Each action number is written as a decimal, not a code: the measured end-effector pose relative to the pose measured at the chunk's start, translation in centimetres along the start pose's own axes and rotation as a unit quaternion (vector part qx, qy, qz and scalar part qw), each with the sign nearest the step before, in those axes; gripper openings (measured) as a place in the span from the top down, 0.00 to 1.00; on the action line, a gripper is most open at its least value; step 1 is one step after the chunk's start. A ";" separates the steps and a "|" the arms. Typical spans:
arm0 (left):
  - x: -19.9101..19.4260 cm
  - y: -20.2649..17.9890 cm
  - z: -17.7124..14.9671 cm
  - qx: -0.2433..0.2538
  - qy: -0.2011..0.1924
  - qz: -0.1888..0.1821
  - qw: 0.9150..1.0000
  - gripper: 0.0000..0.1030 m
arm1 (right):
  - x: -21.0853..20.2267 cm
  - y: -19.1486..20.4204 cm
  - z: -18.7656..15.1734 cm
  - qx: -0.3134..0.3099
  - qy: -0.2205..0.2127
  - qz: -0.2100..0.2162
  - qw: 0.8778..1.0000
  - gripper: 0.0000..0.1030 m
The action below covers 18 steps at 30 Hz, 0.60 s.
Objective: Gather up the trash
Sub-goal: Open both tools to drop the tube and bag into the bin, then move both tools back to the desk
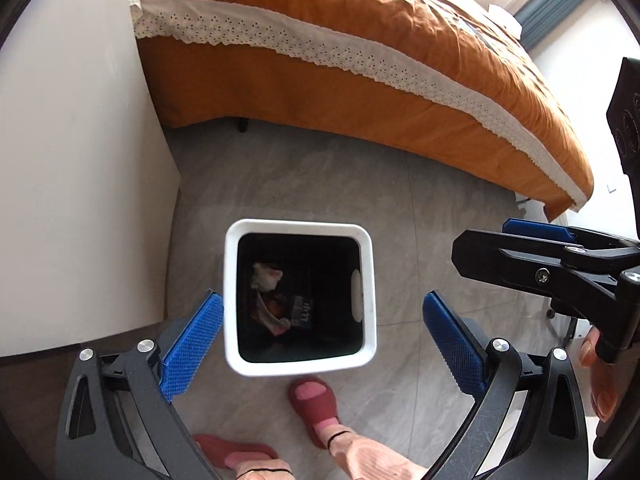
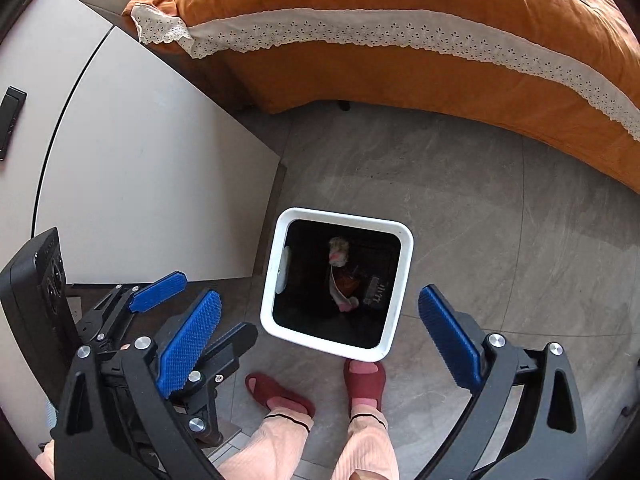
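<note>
1. left wrist view is looking steeply down at a white square trash bin (image 1: 300,356) standing on the grey tiled floor (image 1: 440,208), just below the middle of the frame.
2. the left hand-held gripper (image 1: 322,338) is hanging above the bin with its blue pads (image 1: 192,344) spread wide at 8 and 4 o'clock; nothing is sitting between them, and the bin's opening is showing through the gap.
3. the trash (image 1: 276,296) is lying at the bottom of the dark bin: a crumpled white piece, a pink-and-white wrapper and a dark packet with pale lettering.
4. the right hand-held gripper (image 1: 516,232) is entering this view from 3 o'clock, black arms and one blue pad showing, with fingertips (image 1: 588,348) of the person's hand gripping its handle.
5. in the right wrist view, the right hand-held gripper (image 2: 320,334) is also standing wide open and empty over the bin (image 2: 272,264), and the left hand-held gripper (image 2: 160,292) is sitting at 8 o'clock.
6. two dark red slippers (image 2: 364,384) are standing at 6 o'clock, one touching the bin's near edge in the picture.
7. a bed with an orange cover (image 1: 360,20) and white lace trim is filling 12 to 2 o'clock; a white cabinet (image 1: 72,160) is standing at 9 o'clock.
</note>
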State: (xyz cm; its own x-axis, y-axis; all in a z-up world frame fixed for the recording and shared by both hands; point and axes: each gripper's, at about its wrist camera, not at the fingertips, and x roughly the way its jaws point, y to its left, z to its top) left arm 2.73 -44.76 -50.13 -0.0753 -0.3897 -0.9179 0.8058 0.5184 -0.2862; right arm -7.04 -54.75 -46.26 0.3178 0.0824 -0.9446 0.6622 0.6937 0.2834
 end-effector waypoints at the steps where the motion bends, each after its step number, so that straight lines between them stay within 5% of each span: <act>1: -0.4 0.0 0.0 -0.002 0.000 0.000 1.000 0.05 | -0.2 0.3 -0.1 -0.001 0.000 0.001 1.000 0.04; 9: -4.9 -0.1 0.2 -0.013 -0.025 0.023 0.999 0.05 | -3.0 2.8 -0.3 -0.022 -0.014 0.005 1.000 0.04; 18: -14.5 -1.9 0.6 -0.033 -0.080 0.033 0.996 0.05 | -11.2 6.7 -1.1 -0.049 -0.058 0.031 0.997 0.04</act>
State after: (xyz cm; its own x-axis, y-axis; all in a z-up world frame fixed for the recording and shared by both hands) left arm 2.62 -40.57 -36.05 0.0749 -0.4673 -0.8809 0.7650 0.5936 -0.2498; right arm -6.91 -50.29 -33.96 0.4355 0.0477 -0.8989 0.5719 0.7565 0.3172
